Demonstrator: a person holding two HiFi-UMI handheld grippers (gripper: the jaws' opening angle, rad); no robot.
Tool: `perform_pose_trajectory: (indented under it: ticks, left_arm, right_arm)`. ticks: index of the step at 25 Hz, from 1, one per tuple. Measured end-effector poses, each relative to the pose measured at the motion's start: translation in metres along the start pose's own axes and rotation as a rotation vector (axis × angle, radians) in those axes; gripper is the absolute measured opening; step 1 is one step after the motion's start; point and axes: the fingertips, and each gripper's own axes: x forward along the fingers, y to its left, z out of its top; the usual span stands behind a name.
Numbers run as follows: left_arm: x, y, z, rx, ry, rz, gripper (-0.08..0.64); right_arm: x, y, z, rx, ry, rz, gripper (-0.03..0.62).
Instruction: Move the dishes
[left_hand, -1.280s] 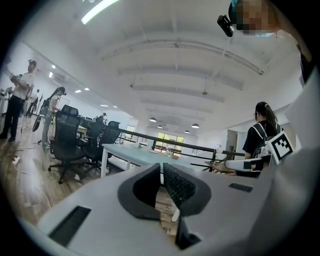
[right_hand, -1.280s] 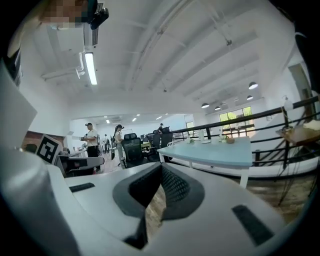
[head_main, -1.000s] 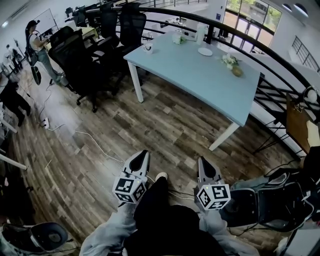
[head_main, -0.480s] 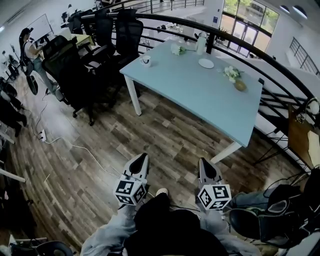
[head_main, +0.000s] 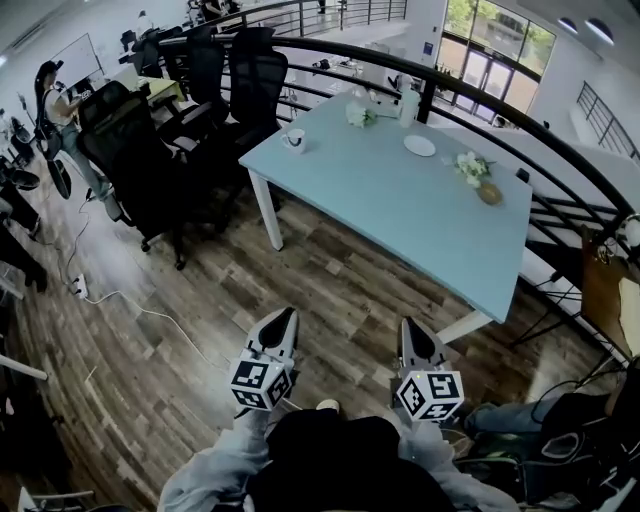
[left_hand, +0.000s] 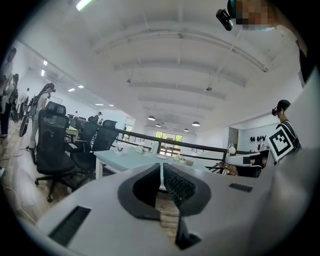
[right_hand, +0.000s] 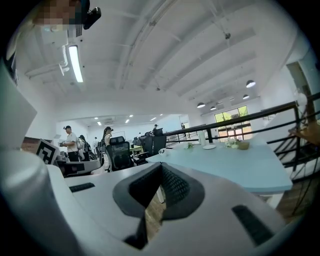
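The task is judged not yet begun: no dish has been lifted, and both tools are held well short of the pale blue counter (head_main: 400, 205). The left tool (head_main: 284, 320) is seen with its jaws brought together on nothing, and the right tool (head_main: 412, 332) is likewise closed and empty, both carried side by side over the wooden floor (head_main: 330, 270).

The dishes are found at the far side of the counter: a white cup (head_main: 295, 138) on its saucer near the far left corner, a white plate (head_main: 419, 146) near the far edge, and what is taken to be a small brown bowl (head_main: 489, 193) just beside a spray of flowers (head_main: 468, 164). All of the work is therefore left: the approach, the grasping, and the setting down.

The direct path across the floor is shown open up to the counter's near edge. Black office chairs (head_main: 140, 160) are crowded at its left end, close to the cup, and a dark railing (head_main: 520, 100) is run behind it. A thin cable (head_main: 150, 312) is trailed across the floor to the left, and dark bags (head_main: 560, 440) are heaped at the lower right. A person (head_main: 55, 95) is seen standing far off at the left.
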Motion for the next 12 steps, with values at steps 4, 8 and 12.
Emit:
perform_pose_trajectory:
  ticks: [4,8,12]
  left_arm:
    - [0.004,0.006,0.000,-0.003,0.014,-0.008,0.031]
    - [0.001,0.012,-0.006,-0.011,0.027,0.004,0.031]
    - [0.004,0.018,-0.008,-0.025,0.031,0.016,0.031]
  right_arm:
    - [0.010,0.003,-0.002,0.004,0.015,-0.002,0.008]
    - [0.013,0.002,-0.009,0.015,0.036,-0.009,0.008]
    - [0.020,0.000,-0.009,0.009,0.048,-0.005,0.008]
